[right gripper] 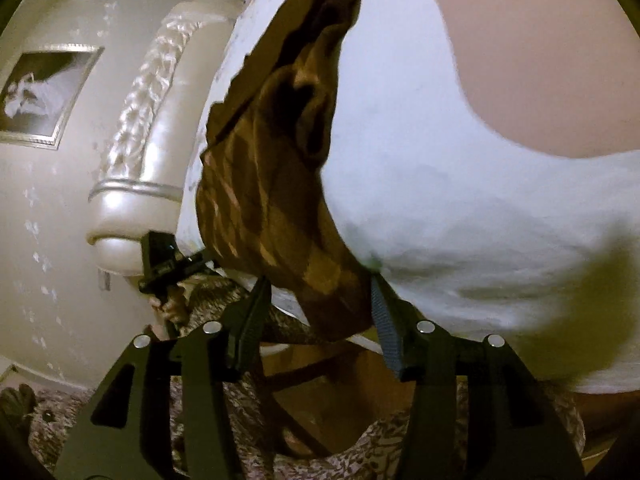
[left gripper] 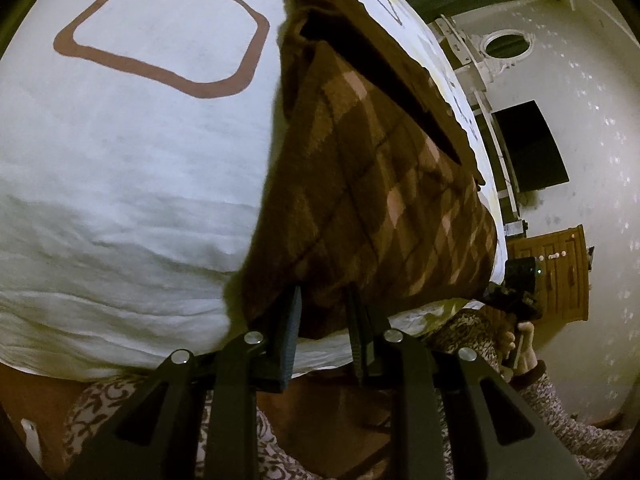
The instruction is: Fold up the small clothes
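White bedding (left gripper: 120, 184) covers the bed. On it lies a brown checked cloth (left gripper: 372, 184). Both the left gripper (left gripper: 322, 320) and the right gripper (right gripper: 320, 304) are part open around its near edge. Next they must squeeze and lift it over.

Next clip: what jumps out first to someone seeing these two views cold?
A brown checked garment lies on a white sheet, its near hem between the open jaws of both the left gripper and the right gripper. A big brown ring is printed on the sheet to its left.
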A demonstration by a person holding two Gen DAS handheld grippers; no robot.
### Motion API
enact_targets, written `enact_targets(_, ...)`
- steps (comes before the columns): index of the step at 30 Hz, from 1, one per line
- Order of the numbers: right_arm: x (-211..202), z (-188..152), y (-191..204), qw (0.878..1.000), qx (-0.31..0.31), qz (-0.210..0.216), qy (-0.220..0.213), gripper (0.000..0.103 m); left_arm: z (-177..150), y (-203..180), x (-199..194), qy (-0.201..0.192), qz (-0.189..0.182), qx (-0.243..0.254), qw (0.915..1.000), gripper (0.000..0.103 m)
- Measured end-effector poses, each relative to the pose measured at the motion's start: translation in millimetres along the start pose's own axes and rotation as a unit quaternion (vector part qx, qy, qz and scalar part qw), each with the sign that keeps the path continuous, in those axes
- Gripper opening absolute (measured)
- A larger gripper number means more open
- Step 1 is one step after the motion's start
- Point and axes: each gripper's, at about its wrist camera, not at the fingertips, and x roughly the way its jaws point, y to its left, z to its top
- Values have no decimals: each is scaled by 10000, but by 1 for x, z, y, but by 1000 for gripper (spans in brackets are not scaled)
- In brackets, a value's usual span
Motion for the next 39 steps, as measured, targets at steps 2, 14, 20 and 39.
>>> enact_targets(2,1,1,3,10000,-67,-36,-5,44,0,0,-2,-9,-27,28,10000,23)
enact_targets(14,-15,-2,25,9978,-212,548,-306,9,0,-17,-22,-217,-743,-11,9970,2)
enact_targets(20,-42,6,45,9877,-143,1359,-757,9,15,-24,-60,-747,-1401,-393,9865,2)
enact_targets(39,-29,49,67,9786,95,1724,-1122,9,12,6,-60,-457,-1071,-671,9909,30)
